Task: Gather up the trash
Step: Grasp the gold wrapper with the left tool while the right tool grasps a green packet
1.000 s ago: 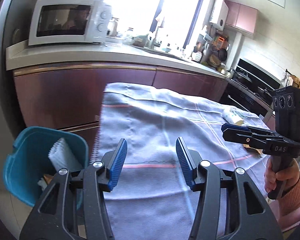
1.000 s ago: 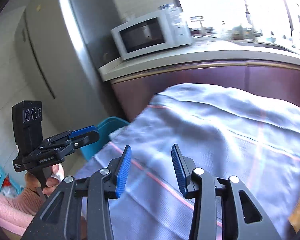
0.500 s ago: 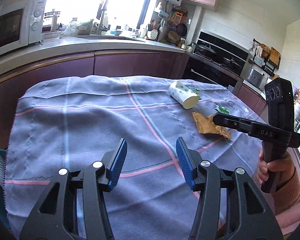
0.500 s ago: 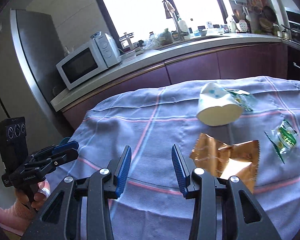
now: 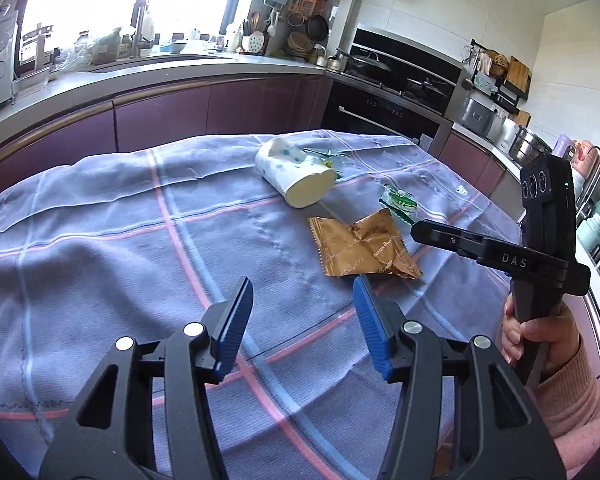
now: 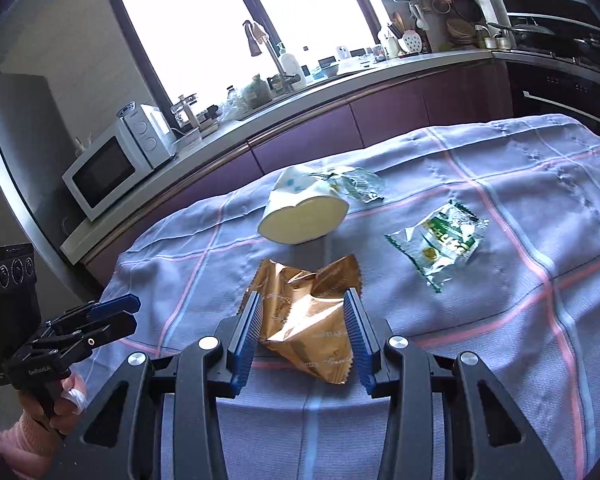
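Note:
A crumpled brown-gold wrapper (image 6: 308, 320) lies on the checked cloth (image 6: 480, 320); it also shows in the left wrist view (image 5: 360, 248). My right gripper (image 6: 305, 312) is open with its fingers on either side of the wrapper, just above it. A white paper cup (image 6: 300, 212) lies on its side behind, with a clear wrapper (image 6: 356, 182) at its far side. A green-white wrapper (image 6: 446, 238) lies to the right. My left gripper (image 5: 303, 312) is open and empty over the cloth, left of the brown wrapper.
The cloth-covered table (image 5: 100, 240) stands before purple cabinets (image 5: 220, 104). A microwave (image 6: 116, 160) and sink clutter sit on the counter. A stove and oven (image 5: 392, 92) are at the back right.
Both grippers have swung right, from the blue bin and table's left end toward the trash. The right gripper has closed in over the brown wrapper. Both stay open.

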`<state>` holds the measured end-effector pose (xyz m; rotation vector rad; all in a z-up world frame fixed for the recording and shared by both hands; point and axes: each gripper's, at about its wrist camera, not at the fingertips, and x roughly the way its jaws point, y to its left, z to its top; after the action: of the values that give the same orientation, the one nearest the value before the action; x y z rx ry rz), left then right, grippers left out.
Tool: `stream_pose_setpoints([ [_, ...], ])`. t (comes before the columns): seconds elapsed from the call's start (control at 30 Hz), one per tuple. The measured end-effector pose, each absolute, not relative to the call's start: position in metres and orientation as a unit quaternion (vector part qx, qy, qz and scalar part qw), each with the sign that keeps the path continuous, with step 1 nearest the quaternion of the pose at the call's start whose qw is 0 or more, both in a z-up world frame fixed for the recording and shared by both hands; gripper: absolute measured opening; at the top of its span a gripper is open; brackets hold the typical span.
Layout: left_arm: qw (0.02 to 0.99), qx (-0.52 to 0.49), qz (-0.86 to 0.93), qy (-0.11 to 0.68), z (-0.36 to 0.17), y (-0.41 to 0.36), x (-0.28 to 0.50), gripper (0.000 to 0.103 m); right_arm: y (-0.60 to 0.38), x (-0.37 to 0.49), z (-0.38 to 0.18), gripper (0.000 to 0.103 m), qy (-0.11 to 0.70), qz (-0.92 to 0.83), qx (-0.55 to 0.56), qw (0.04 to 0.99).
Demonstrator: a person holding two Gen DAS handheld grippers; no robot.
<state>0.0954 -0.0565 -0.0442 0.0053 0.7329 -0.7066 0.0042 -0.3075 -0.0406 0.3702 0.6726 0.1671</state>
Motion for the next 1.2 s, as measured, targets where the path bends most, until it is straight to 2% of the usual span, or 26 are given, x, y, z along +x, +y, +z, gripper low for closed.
stream_pose_setpoints([
  [0.2, 0.866, 0.014, -0.347, 0.360, -0.046, -0.086, 0.107, 0.055, -0.329, 0.001, -0.043, 0.040, 0.322, 0.063, 0.190, 0.925],
  [0.47, 0.854, 0.015, -0.347, 0.389, -0.056, -0.112, 0.131, 0.059, -0.368, 0.007, -0.051, 0.050, 0.324, 0.024, 0.231, 0.917],
  [0.9, 0.833, 0.006, -0.346, 0.432, -0.078, -0.136, 0.151, 0.063, -0.388, 0.044, -0.064, 0.052, 0.356, 0.013, 0.248, 0.901],
  [1.0, 0.827, 0.005, -0.350, 0.439, -0.082, -0.142, 0.154, 0.063, -0.390, 0.050, -0.067, 0.050, 0.365, 0.013, 0.252, 0.896],
  [1.1, 0.821, 0.003, -0.355, 0.448, -0.085, -0.149, 0.158, 0.061, -0.391, 0.053, -0.069, 0.044, 0.370, 0.012, 0.256, 0.893],
  [1.2, 0.819, 0.007, -0.356, 0.450, -0.088, -0.158, 0.159, 0.058, -0.392, 0.054, -0.070, 0.032, 0.374, 0.011, 0.258, 0.891],
])
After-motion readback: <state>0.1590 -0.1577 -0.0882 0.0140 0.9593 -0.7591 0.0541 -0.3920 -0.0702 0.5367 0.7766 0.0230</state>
